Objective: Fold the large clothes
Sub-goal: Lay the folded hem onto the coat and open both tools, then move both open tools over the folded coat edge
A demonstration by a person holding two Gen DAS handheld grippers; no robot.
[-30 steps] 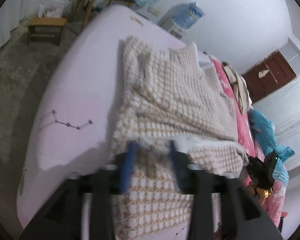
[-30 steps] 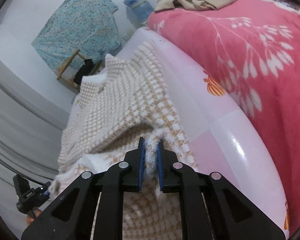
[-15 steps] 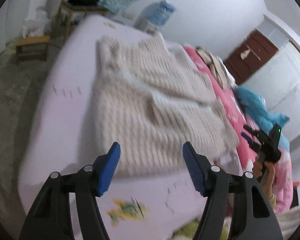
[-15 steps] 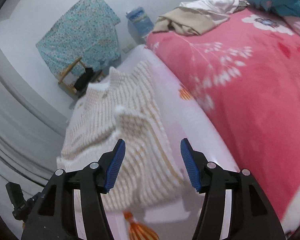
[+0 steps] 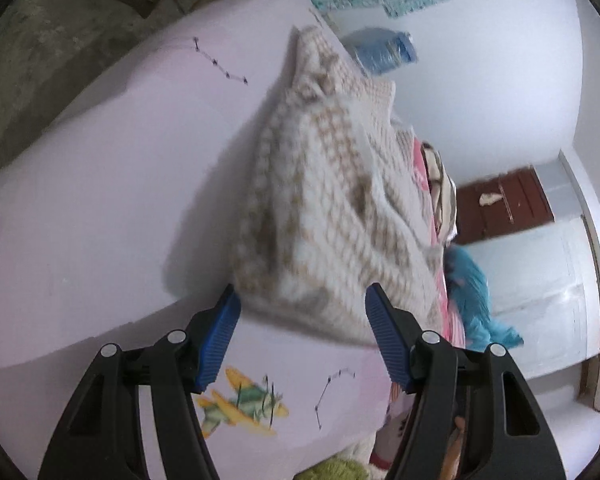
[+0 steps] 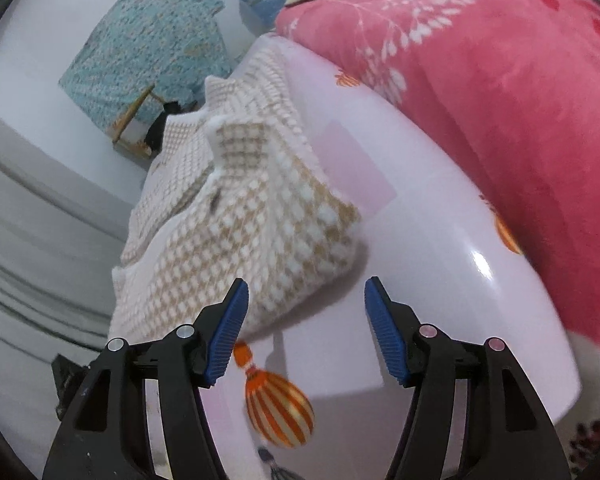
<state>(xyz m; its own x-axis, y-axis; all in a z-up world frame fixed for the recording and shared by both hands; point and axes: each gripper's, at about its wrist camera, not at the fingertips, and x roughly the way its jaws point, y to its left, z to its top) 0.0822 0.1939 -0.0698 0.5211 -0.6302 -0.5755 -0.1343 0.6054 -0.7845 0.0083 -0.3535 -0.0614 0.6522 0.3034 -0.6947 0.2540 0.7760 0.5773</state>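
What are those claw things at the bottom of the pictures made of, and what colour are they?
Both look alike: the left gripper and the right gripper each have two black, plastic-looking angular arms with triangular cut-outs and silver pivot pins, tipped with ribbed blue pads. No cables, markings or sleeves show.

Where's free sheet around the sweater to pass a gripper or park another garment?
Widest bare patch: pink sheet left of the sweater, out to the bed edge. Narrower strip between sweater and red blanket. Near edge free too, under both open grippers. Crowded: far right, clothes piled on the blanket.
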